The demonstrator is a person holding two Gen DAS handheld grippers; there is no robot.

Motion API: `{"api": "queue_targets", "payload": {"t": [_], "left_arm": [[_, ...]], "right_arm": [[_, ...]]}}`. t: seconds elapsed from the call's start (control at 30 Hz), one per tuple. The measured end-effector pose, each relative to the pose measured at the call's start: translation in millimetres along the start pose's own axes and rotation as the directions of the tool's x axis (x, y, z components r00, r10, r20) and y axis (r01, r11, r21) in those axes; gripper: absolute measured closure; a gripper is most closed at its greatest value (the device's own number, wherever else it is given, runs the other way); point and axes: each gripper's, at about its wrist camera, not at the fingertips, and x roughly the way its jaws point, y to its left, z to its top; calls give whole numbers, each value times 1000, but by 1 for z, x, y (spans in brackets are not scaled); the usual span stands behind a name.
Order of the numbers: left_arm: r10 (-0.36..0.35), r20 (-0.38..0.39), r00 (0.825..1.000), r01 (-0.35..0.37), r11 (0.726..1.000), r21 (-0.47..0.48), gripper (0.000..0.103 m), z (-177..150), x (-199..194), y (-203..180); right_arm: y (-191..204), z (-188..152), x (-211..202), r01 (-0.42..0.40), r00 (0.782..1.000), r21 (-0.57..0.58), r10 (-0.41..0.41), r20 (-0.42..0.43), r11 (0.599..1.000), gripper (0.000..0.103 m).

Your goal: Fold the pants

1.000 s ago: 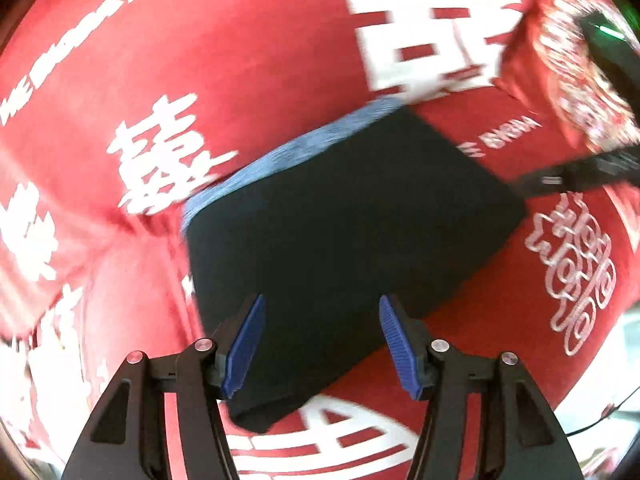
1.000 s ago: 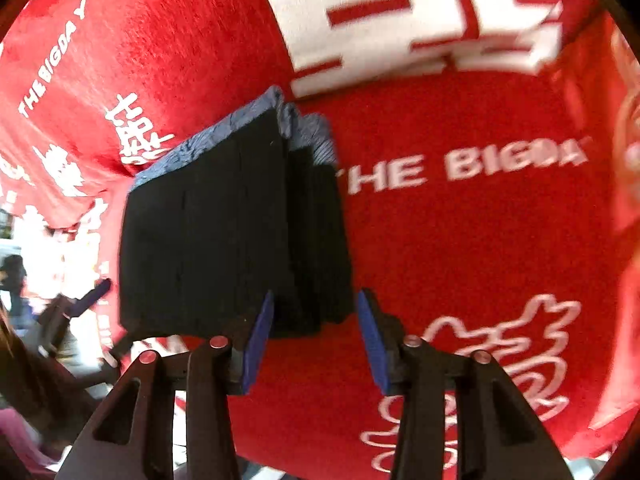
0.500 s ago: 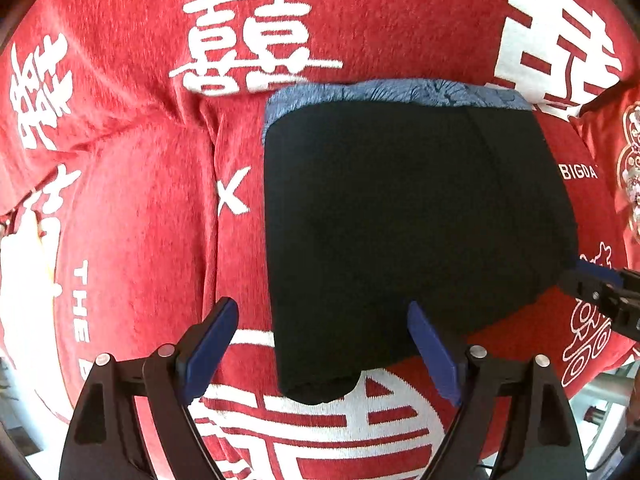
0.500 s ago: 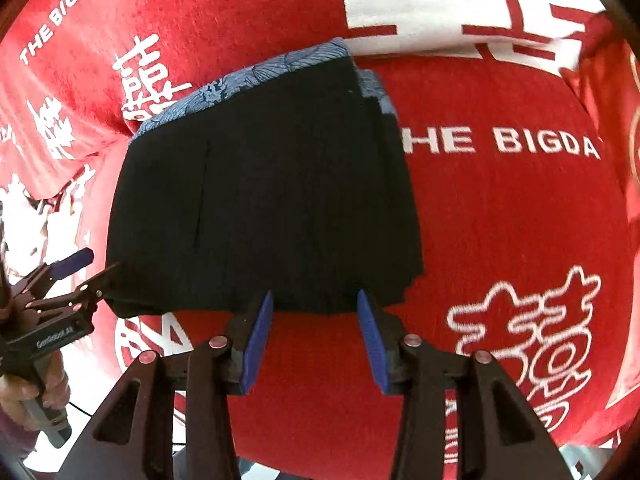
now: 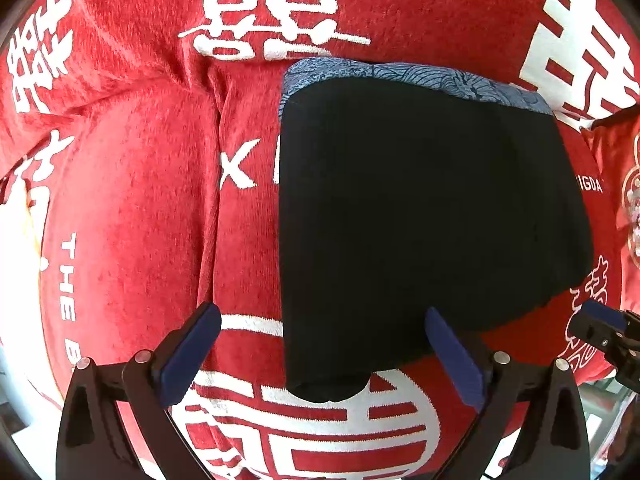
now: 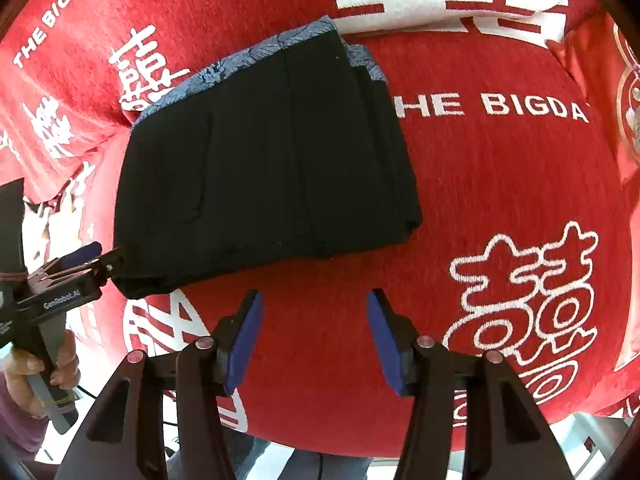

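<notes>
Hovering over folded pants (image 5: 420,220), left gripper (image 5: 320,356) and right gripper (image 6: 314,344) agape, empty; fold looks finished, next only tidying.

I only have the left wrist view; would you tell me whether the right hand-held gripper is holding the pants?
Observer: No, the right hand-held gripper is open over the red cloth, short of the pants.
Operator: How does the pants' right edge look?
Observer: Several folded layers are stacked there, fairly flush.
Operator: What is behind my camera?
Observer: A bare hand grips the handle of the left hand-held gripper.
</notes>
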Motion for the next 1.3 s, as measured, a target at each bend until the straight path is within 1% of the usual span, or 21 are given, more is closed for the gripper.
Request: {"api": "queue_targets", "payload": {"t": [0.23, 0.33, 0.43, 0.63, 0.73, 0.8, 0.87, 0.93, 1.03, 1.1, 1.13, 1.17, 1.2, 1.23, 1.27, 1.3], "left_arm": [[-17, -20, 1000, 17, 1000, -18, 1, 3, 2, 5], [-40, -38, 998, 38, 999, -37, 1, 4, 7, 9], [-56, -51, 997, 54, 997, -50, 1, 6, 12, 13], [-126, -95, 988, 115, 987, -112, 1, 9, 23, 25], [-110, -67, 992, 103, 989, -106, 1, 12, 15, 28], [-75, -19, 997, 73, 994, -86, 1, 17, 5, 29], [-62, 16, 998, 63, 994, -83, 1, 25, -1, 34], [-72, 25, 997, 75, 992, -98, 1, 34, -2, 41], [-76, 28, 997, 79, 988, -131, 1, 46, 0, 55], [-84, 30, 996, 87, 986, -145, 1, 54, 0, 59], [-86, 34, 996, 90, 984, -152, 1, 56, 0, 59], [-95, 40, 995, 100, 983, -153, 1, 58, 1, 57], [-102, 46, 994, 108, 983, -148, 1, 59, 0, 55], [-105, 51, 993, 111, 984, -139, 1, 60, 0, 52], [-102, 55, 993, 108, 987, -121, 1, 61, 1, 48], [-92, 55, 994, 97, 990, -107, 1, 60, 3, 44]], "right_arm": [[-2, 8, -4, -15, 1000, -2, 15, 0, 1000, 42], [-5, 10, -3, -26, 1000, 9, 26, -5, 1000, 35], [-7, 11, -3, -37, 999, 11, 37, -3, 999, 34], [-13, 16, -3, -51, 999, 26, 51, -3, 998, 33], [-20, 20, -4, -72, 997, 45, 72, 5, 996, 32], [-25, 23, -6, -79, 997, 54, 79, 14, 995, 32], [-32, 30, -7, -85, 996, 63, 84, 29, 994, 32], [-37, 39, -8, -96, 995, 70, 93, 42, 993, 32], [-43, 63, -8, -115, 991, 55, 111, 78, 992, 32], [-44, 76, -6, -132, 988, 31, 129, 86, 991, 36], [-45, 82, -1, -144, 987, 23, 142, 78, 989, 50], [-47, 89, 7, -152, 987, 33, 150, 49, 988, 65], [-48, 91, 10, -143, 989, 43, 141, 36, 989, 67], [-49, 93, 11, -155, 988, 49, 153, 33, 987, 69], [-48, 92, 9, -173, 984, 41, 172, 39, 984, 74], [-47, 90, 7, -188, 981, 28, 187, 47, 982, 76]]}}
